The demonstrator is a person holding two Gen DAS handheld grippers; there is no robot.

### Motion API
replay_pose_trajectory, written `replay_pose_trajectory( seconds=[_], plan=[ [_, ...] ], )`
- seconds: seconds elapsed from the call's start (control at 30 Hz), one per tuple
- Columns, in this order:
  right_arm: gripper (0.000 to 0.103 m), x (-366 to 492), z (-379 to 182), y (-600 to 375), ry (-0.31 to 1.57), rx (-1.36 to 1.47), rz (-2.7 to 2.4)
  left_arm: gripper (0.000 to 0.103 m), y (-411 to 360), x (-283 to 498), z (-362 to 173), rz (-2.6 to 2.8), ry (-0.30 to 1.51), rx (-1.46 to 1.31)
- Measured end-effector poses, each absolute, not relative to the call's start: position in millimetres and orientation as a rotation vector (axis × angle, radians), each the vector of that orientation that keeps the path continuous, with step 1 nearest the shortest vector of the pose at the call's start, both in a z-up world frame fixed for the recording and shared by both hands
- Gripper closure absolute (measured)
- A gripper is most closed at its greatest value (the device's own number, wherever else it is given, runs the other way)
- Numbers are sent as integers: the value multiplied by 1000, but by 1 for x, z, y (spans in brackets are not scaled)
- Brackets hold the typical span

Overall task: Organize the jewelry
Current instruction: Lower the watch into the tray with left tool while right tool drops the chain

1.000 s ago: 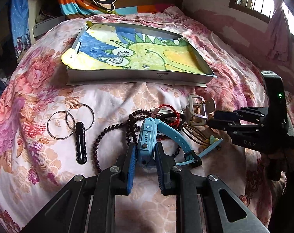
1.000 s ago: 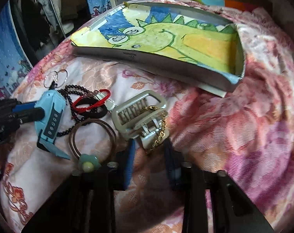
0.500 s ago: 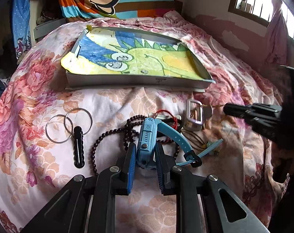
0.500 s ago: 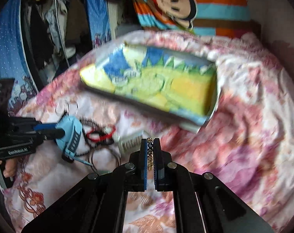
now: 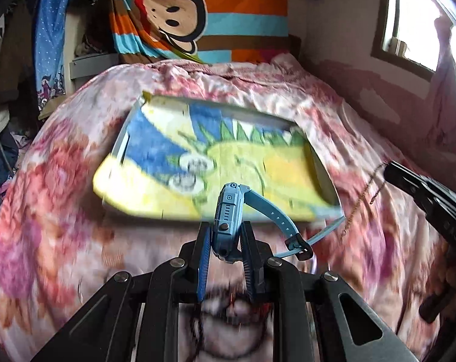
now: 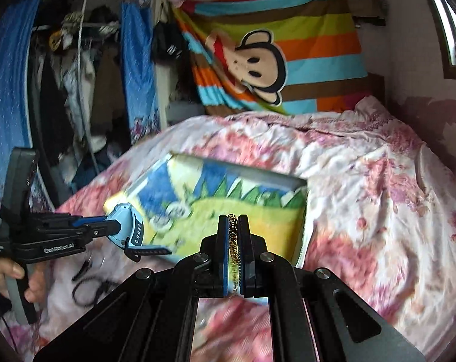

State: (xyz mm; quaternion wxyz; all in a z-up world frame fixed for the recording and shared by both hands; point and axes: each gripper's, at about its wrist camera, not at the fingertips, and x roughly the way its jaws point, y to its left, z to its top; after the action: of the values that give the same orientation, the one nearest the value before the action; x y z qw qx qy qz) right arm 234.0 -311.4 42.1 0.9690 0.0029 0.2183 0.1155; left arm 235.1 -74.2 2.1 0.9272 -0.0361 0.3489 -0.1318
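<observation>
The left gripper was clamped on a blue watch, its pads pressing the sides of the case while the strap curled off to the right, loose in the air. The right gripper had its jaws pressed together on a thin gold chain, which ran up between the pads; in the left wrist view the same chain hung down slack from the gripper's tip at the right edge. Both were held above the flowered bedspread. Below them, blurred, a dark beaded bracelet lay on the cloth. A hand gripped the handle of the left gripper at the lower left of the right wrist view. Just beyond the watch and chain sat a shallow tray lined with a blue, green and yellow drawing. Farther back a striped cloth with a cartoon monkey hung at the head of the bed, and a window showed at the right.
</observation>
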Motion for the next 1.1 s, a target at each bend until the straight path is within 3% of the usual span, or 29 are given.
replay_pose_trajectory(
  seconds=[0.17, 0.37, 0.73, 0.8, 0.83, 0.87, 0.9, 0.93, 0.97, 1.0, 1.07, 1.1],
  plan=[
    [98, 263, 31, -318, 456, 41, 232, 85, -84, 277, 5, -203, 696, -108],
    [98, 289, -17, -324, 600, 70, 245, 85, -98, 323, -22, -141, 799, -108],
    [96, 297, -66, -331, 749, 90, 211, 83, -119, 328, -45, -182, 839, -78],
    [88, 294, -65, -332, 755, 84, 203, 83, -118, 324, -42, -195, 831, -89],
    [76, 291, -64, -333, 754, 82, 194, 82, -116, 324, -41, -198, 830, -98],
    [69, 288, -63, -333, 747, 82, 187, 77, -114, 323, -39, -201, 831, -110],
    [61, 284, -60, -334, 735, 84, 182, 63, -112, 321, -37, -202, 833, -126],
    [60, 281, -57, -335, 728, 86, 180, 54, -110, 319, -36, -197, 828, -136],
    [60, 277, -54, -335, 721, 80, 175, 36, -107, 315, -33, -184, 811, -147],
    [60, 274, -51, -335, 715, 75, 171, 30, -103, 309, -28, -169, 779, -159],
    [60, 264, -43, -334, 694, 57, 161, 29, -96, 300, -21, -168, 744, -178],
    [55, 258, -38, -332, 682, 43, 156, 26, -93, 295, -18, -170, 740, -187]
  ],
)
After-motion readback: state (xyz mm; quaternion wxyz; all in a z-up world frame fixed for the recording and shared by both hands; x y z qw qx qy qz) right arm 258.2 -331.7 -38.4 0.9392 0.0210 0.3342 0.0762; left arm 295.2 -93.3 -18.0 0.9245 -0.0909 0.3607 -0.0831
